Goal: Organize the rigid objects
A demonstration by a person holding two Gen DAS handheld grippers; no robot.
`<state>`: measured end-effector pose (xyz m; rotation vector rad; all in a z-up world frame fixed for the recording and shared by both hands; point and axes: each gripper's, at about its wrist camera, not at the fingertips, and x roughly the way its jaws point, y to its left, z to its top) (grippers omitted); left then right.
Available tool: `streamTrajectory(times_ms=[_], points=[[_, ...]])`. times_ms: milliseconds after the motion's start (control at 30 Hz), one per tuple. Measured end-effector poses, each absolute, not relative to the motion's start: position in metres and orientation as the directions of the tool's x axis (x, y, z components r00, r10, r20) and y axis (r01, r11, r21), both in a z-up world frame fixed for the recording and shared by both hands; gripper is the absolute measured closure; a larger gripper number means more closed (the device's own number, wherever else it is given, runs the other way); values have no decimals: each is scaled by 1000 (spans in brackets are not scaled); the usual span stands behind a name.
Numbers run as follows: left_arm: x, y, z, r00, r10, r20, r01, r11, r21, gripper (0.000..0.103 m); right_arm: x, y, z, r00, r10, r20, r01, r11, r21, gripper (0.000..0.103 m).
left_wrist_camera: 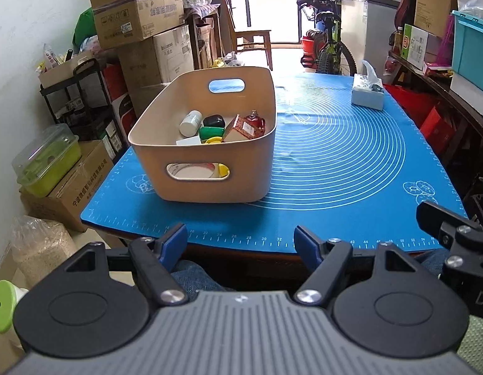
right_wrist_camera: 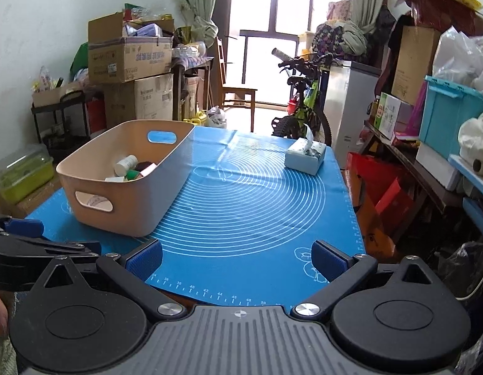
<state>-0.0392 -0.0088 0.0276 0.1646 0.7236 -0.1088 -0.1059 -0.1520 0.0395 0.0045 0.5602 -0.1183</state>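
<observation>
bin: tan bin (left_wrist_camera: pixel 207 143) sits on the blue mat (left_wrist_camera: pixel 351 162), left half of the desk (left_wrist_camera: pixel 241 257). Long axis runs away from the cameras; a handle slot in the near end wall and one in the far.
contents: white bottle (left_wrist_camera: pixel 190 122), black case (left_wrist_camera: pixel 214 121), green piece (left_wrist_camera: pixel 211 132), yellow lid (left_wrist_camera: pixel 216 140), patterned box (left_wrist_camera: pixel 241 128), red bottle (left_wrist_camera: pixel 255 121), all down inside, bunched toward the near end. The white bottle lies tilted, cap toward the far-left; the box leans on the right wall.
mat: bare apart from the bin and a tissue box (left_wrist_camera: pixel 368 92) at the far right. No loose items visible outside the bin.
left gripper (left_wrist_camera: pixel 240 243): fingers wide, nothing between them, held back at the near desk edge.
right gripper (right_wrist_camera: pixel 236 261): fingers wide, empty, over the near edge of the mat.
key relation: bin lies ahead and slightly left of the left fingers, ahead and well left of the right ones. Left hand is nearer.
judgement: sorting looks done or close to it. Any next reach into the bin would suit the left, coming in along the bin's long axis.
</observation>
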Motion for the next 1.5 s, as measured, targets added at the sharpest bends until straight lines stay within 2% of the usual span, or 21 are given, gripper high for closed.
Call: streamTrajectory(times_ms=[1500], points=[[-38, -5, 27, 744, -34, -667, 150, 982, 117, 27, -105, -147, 36, 834, -122, -538, 121, 992, -37, 2]])
